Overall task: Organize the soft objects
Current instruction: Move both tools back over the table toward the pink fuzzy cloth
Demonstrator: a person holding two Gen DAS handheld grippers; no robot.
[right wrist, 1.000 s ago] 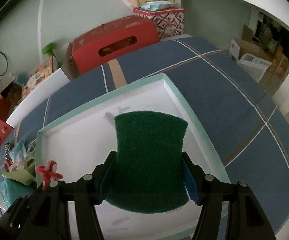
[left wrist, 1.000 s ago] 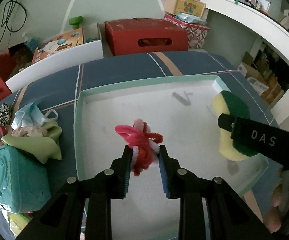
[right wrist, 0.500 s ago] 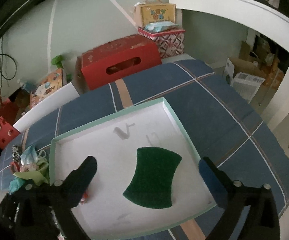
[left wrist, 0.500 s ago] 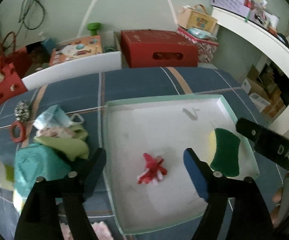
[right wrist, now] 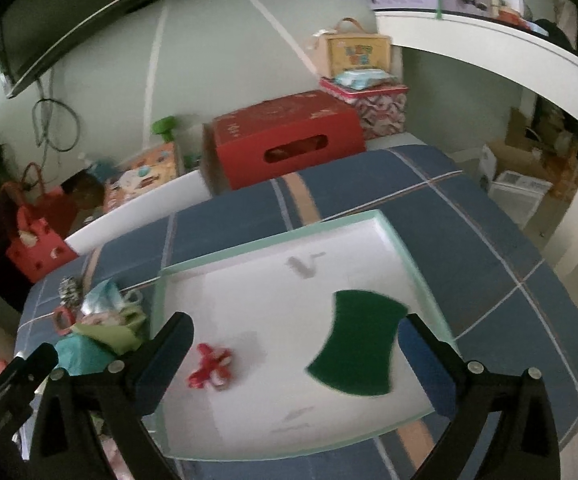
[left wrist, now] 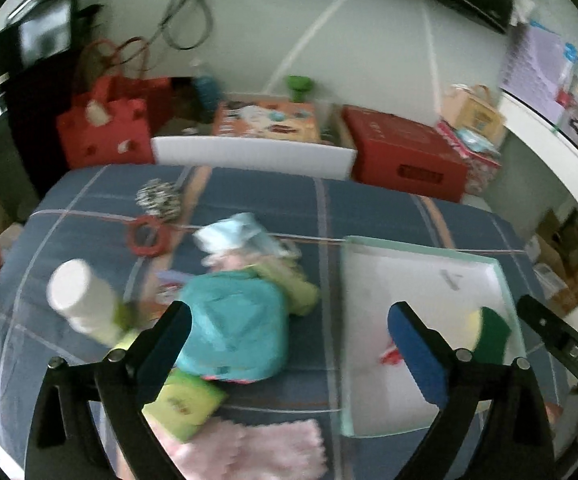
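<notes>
A white tray with a mint rim [right wrist: 273, 240] [left wrist: 421, 246] lies on the blue plaid surface. In it lie a green sponge [right wrist: 359, 346] [left wrist: 491, 336] and a red-and-white pipe-cleaner bundle [right wrist: 209, 366] [left wrist: 389, 356]. My left gripper [left wrist: 289, 332] is open and empty, above a teal soft item [left wrist: 237, 332] left of the tray. My right gripper [right wrist: 297, 344] is open and empty, above the tray. A pile with a blue face mask [left wrist: 233, 236], a light green cloth [left wrist: 289, 284] and a pink fuzzy cloth [left wrist: 257, 448] lies left of the tray.
A white-capped bottle [left wrist: 85, 304], a red ring [left wrist: 147, 234], a patterned scrunchie [left wrist: 159, 200] and a yellow-green packet [left wrist: 183, 402] lie on the surface. A red box [right wrist: 289, 140], a red bag [left wrist: 103, 128] and a white board [left wrist: 253, 156] stand behind.
Both grippers opened and let go: the pipe-cleaner bundle and the sponge now lie in the tray. Both grippers pulled back and up; the left one swung left over the pile.
</notes>
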